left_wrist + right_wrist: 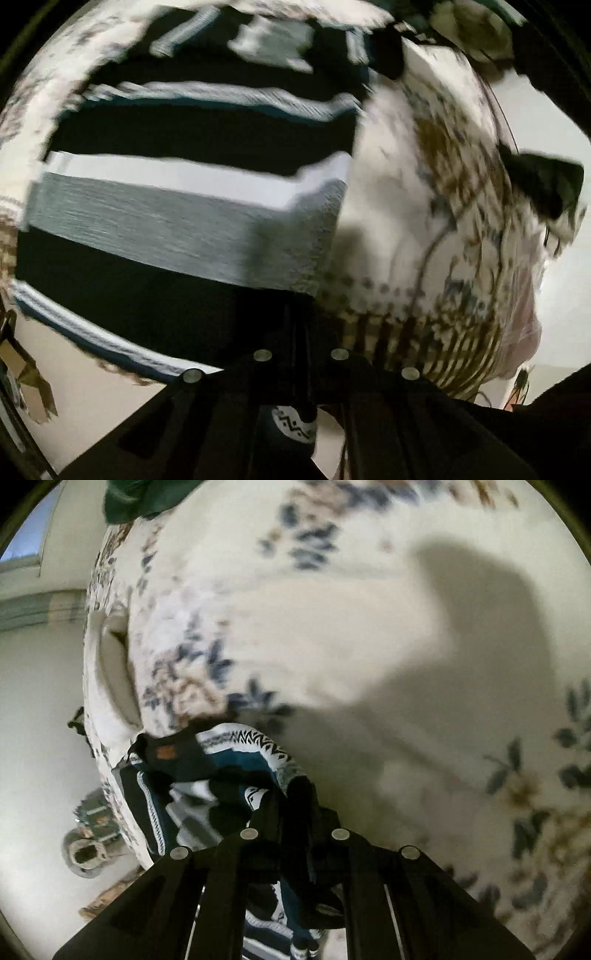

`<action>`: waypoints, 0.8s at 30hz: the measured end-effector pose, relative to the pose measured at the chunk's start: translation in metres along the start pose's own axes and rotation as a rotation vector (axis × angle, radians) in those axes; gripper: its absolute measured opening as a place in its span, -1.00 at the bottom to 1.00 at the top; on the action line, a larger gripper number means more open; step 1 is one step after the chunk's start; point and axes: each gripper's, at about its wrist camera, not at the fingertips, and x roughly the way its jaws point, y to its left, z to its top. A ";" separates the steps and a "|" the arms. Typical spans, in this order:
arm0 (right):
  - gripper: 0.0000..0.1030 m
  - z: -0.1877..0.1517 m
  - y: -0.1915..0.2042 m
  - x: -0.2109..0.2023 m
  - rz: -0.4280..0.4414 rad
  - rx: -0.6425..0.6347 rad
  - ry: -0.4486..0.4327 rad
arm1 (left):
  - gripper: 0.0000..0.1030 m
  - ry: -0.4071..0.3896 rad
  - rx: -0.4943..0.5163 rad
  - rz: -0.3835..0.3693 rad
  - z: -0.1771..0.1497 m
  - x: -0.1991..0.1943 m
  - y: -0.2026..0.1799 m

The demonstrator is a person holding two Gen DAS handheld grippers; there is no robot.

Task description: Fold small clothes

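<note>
A small black, teal, grey and white striped knit garment (177, 206) fills the left wrist view, held up close and blurred. My left gripper (299, 321) is shut on its lower edge, and a patterned bit of it hangs between the fingers. In the right wrist view the same striped garment (221, 775) hangs bunched over the edge of a floral bedspread (332, 627). My right gripper (295, 805) is shut on its fabric, which drapes down between the fingers.
The floral bedspread (424, 206) also shows to the right in the left wrist view. A dark green cloth (136, 498) lies at the bed's far corner. A shoe (86, 853) and clutter lie on the floor left of the bed. A pillow (114, 664) sits at the bed's edge.
</note>
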 end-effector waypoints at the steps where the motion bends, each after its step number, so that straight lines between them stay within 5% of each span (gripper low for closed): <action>1: -0.83 -0.001 0.011 -0.007 -0.017 -0.017 0.002 | -0.97 -0.017 -0.016 0.003 0.002 -0.012 0.008; 7: -0.83 -0.016 0.125 -0.028 -0.148 -0.156 -0.020 | -0.97 -0.096 -0.101 0.024 0.014 -0.072 0.080; 12: -0.83 -0.041 0.242 -0.005 -0.222 -0.230 -0.039 | -0.97 -0.140 -0.184 0.016 0.015 -0.088 0.160; 19: -0.84 -0.068 0.397 0.089 -0.378 -0.328 -0.068 | -0.97 -0.157 -0.362 -0.027 0.007 -0.076 0.282; 24: -0.84 -0.069 0.464 0.166 -0.496 -0.390 -0.083 | -0.97 -0.166 -0.461 -0.061 0.010 -0.052 0.353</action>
